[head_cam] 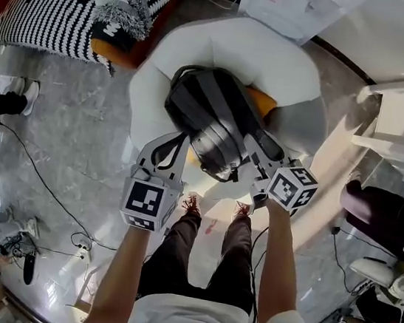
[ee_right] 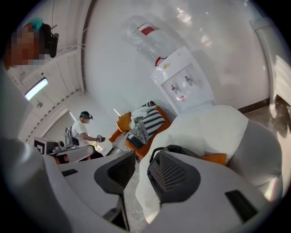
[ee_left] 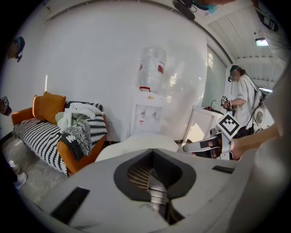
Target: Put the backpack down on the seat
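A black and grey backpack rests tilted on the front of the white round seat, its base toward me. My left gripper is shut on a black backpack strap at the bag's near left; in the left gripper view a ribbed band sits pinched between the jaws. My right gripper lies against the bag's near right side. Its jaws stand slightly apart, with floor showing through the gap. Just past the right jaw is the bag's dark top. An orange cushion lies behind the bag.
An orange sofa with striped blankets stands to the left of the seat. A water dispenser is behind the seat by the wall, and a white table stands at the right. Cables cross the floor. People stand around.
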Motion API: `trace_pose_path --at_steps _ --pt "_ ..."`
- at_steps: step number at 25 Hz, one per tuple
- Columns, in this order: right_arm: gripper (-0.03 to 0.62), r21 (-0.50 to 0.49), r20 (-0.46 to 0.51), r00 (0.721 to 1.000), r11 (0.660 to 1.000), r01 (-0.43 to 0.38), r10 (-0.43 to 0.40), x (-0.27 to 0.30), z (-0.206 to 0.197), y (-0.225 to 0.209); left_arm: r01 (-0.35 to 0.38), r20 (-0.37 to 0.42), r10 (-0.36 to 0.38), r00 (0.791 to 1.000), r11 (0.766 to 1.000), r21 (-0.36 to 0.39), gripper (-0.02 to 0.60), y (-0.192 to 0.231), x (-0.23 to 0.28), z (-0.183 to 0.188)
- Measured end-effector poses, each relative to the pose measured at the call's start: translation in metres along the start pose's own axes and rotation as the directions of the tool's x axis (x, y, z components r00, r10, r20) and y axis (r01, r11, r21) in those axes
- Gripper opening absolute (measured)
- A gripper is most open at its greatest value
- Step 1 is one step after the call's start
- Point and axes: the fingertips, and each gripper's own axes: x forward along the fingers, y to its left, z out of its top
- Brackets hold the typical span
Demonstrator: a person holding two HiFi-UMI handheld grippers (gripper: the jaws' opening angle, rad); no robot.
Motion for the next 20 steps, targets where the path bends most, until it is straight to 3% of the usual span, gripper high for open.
trace_pose_path --at_steps 9,20 --pt "0.161 -0.142 0.030 0.999 0.989 0.031 -0.027 -0.041 0.037 0.038 -0.013 -0.024 0.013 1.000 1.000 -0.017 0.007 -0.012 -0.019 0.022" --pt "0.156 -0.277 0.091 0.992 0.955 0.108 -0.086 -0.102 0.071 0.076 -0.006 0.024 0.006 1.000 1.000 0.017 0.006 -0.035 -0.054 0.053"
